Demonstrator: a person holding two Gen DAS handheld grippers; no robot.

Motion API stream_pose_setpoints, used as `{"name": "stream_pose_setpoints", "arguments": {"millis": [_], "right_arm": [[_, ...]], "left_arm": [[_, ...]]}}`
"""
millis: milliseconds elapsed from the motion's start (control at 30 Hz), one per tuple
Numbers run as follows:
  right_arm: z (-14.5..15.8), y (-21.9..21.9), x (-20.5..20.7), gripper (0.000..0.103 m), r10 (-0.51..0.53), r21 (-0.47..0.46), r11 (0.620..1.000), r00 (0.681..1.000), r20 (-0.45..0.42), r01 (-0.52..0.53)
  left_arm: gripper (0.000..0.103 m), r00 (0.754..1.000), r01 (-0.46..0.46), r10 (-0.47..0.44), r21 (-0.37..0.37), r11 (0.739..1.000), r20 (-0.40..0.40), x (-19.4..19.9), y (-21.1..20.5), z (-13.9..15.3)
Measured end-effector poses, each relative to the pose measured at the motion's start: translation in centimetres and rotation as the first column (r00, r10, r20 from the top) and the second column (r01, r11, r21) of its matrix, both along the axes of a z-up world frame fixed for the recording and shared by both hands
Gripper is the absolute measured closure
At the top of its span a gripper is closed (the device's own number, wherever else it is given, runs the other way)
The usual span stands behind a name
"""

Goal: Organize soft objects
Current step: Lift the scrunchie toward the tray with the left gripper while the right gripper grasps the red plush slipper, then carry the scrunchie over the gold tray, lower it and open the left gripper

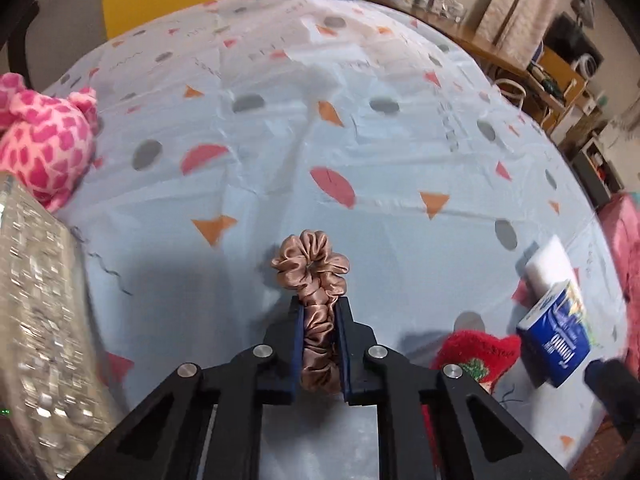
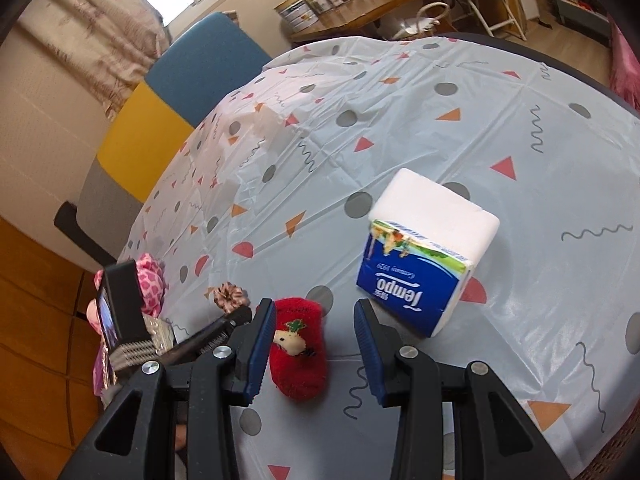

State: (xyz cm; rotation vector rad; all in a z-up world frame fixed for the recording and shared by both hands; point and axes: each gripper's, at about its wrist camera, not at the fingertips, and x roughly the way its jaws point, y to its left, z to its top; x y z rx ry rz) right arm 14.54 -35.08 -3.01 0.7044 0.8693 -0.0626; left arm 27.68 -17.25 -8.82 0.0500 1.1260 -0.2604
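Observation:
My left gripper (image 1: 319, 312) is shut on a rose-gold satin scrunchie (image 1: 316, 276), pinched flat between the blue pads with its loop sticking out past the tips onto the tablecloth. The same scrunchie (image 2: 230, 295) and left gripper show small at the left of the right wrist view. A red fuzzy sock (image 2: 298, 350) with a dog patch lies between the open fingers of my right gripper (image 2: 316, 312), nearer the left pad, untouched. The sock (image 1: 478, 356) sits right of my left gripper. A blue Tempo tissue pack (image 2: 420, 256) lies beyond the right finger.
A pink spotted plush (image 1: 44, 140) lies at the table's left edge, by a sparkly silver box (image 1: 36, 312). The round table wears a pale blue patterned cloth (image 1: 320, 120). A yellow and blue chair (image 2: 180, 100) stands behind it. Shelves and clutter line the far wall.

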Motion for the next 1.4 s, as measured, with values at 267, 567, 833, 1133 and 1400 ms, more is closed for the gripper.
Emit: {"name": "stream_pose_setpoints", "arguments": {"millis": [267,567,833,1133,1400], "right_arm": [[-1.4,3.2,1.7,0.063,0.154,-0.056,0.986,0.984,-0.091,-0.160],[-3.6,7.0,4.4,0.052,0.252,-0.122,0.951,0.943,-0.217,-0.283],[-4.5,8.5,6.1,0.050,0.229,-0.234,0.928,0.940,-0.253,-0.289],[-4.9,9.1,6.6,0.049,0.215,-0.364,0.882,0.943,-0.253,-0.299],[-5.0,10.0,6.5,0.062,0.256,-0.415,0.840,0.929,-0.267,-0.351]], "left_arm": [[0.089,0.993,-0.029,0.037,-0.080,0.996,0.109,0.8,3.1,6.9],[0.089,0.948,-0.172,0.191,-0.096,0.980,0.253,1.9,12.4,15.2],[0.089,0.869,-0.385,0.389,-0.077,0.920,0.307,-0.5,25.8,16.7],[0.089,0.828,-0.481,0.478,-0.065,0.874,0.292,-6.9,34.0,14.2],[0.089,0.834,-0.477,0.471,-0.053,0.877,0.289,-13.6,35.3,11.5]]}}
